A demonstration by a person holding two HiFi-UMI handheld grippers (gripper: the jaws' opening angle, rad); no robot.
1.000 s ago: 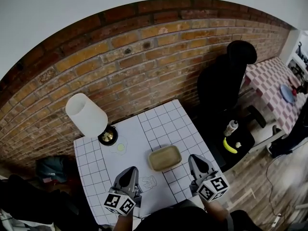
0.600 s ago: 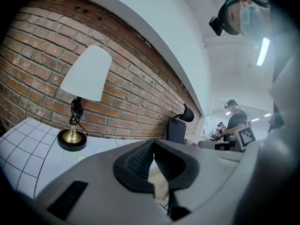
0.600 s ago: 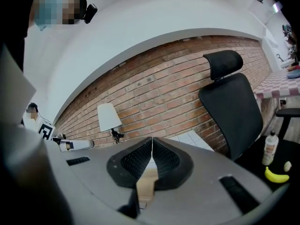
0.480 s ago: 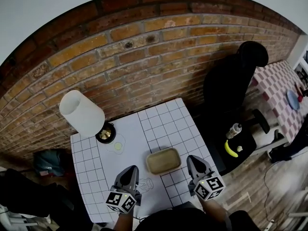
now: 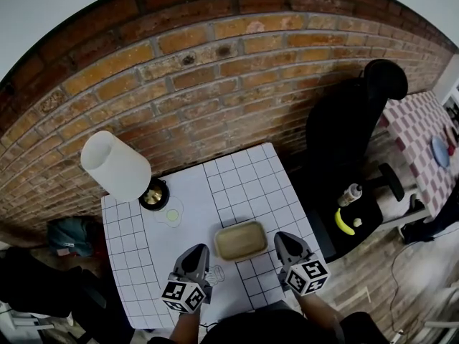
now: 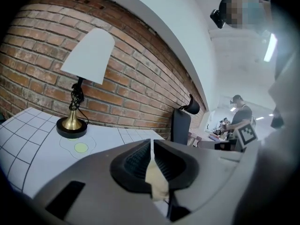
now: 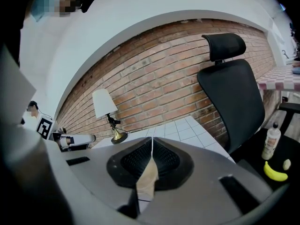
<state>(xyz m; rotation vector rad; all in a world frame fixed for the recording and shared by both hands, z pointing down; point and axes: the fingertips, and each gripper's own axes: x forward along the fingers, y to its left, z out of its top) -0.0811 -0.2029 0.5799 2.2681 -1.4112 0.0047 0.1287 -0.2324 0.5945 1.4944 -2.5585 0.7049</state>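
Head view: whole tan tray (image 5: pixel 242 240); gripper views: sliver past closed fingers (image 6: pixel 133 161)

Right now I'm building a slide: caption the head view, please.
Shut, the left claw and right claw flank a tan tray on the gridded table.
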